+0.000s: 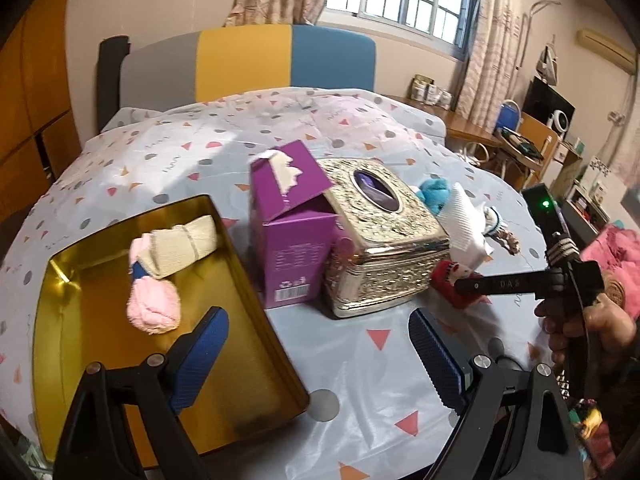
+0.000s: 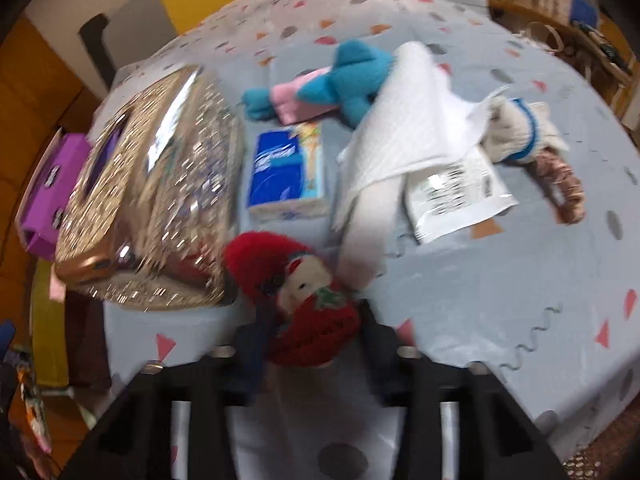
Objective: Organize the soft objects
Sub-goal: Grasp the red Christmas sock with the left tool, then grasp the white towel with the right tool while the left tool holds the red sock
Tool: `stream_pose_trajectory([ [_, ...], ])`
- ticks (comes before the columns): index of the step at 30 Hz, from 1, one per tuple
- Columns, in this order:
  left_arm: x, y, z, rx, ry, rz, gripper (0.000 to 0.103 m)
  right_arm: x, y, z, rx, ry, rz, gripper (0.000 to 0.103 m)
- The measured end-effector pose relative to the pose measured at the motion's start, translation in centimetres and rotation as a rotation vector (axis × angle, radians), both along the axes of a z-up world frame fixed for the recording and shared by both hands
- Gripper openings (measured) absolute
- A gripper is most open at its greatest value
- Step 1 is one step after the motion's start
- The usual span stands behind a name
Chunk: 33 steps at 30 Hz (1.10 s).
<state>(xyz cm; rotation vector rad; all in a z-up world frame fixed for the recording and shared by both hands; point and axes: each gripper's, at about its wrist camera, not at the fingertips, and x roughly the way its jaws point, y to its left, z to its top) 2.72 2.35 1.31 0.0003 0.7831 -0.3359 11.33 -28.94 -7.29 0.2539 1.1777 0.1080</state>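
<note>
Sitting at the far left of the table, the gold metal tray (image 1: 72, 320) already holds a cream rolled sock (image 1: 184, 246) and a fluffy pink sock (image 1: 154, 306), so the sorting looks partly done. The left gripper (image 1: 316, 356) hovers over the tray's near edge with its ribbed blue pads spread wide and nothing between them. Next along stands a purple carton (image 1: 294, 236) with its flap torn open, touching an embossed metallic tissue box (image 1: 380, 236) with an oval slot.

Just right of that box, the right gripper (image 2: 310, 344) has its jaws pressed in around a red knitted doll (image 2: 296, 292), woolly and rounded, though blur hides whether the pads truly bite.

Further right, still loose on the glossy patterned tablecloth (image 2: 520, 300), lie a blue tissue pack (image 2: 284, 168), a fuzzy blue and pink sock pair (image 2: 340, 80), a ribbed white cloth (image 2: 404, 128), a white plastic packet (image 2: 456, 196) and a cream sock with blue bands (image 2: 516, 132). Most of the soft items remain to be gathered, I judge.
</note>
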Motion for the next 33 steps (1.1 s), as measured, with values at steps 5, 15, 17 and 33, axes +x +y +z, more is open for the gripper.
stream_pose_trajectory([
  [5,0.9,-2.3,-0.7,-0.008,0.039,-0.078,0.092,-2.9,0.9,1.4,-0.011,-0.022,0.106,0.027],
  [15,3.1,-9.2,-3.3,-0.033,0.178,-0.221,0.088,-6.8,-3.5,4.2,0.017,-0.035,0.017,0.044],
  [17,3.5,-10.8,-3.9,-0.042,0.213,-0.236,0.085,-7.1,-5.2,5.1,0.018,-0.070,-0.048,0.044],
  [33,4.0,-17.0,-8.6,0.032,0.261,-0.298,0.027,-7.0,-9.1,6.2,0.059,-0.157,-0.175,0.044],
])
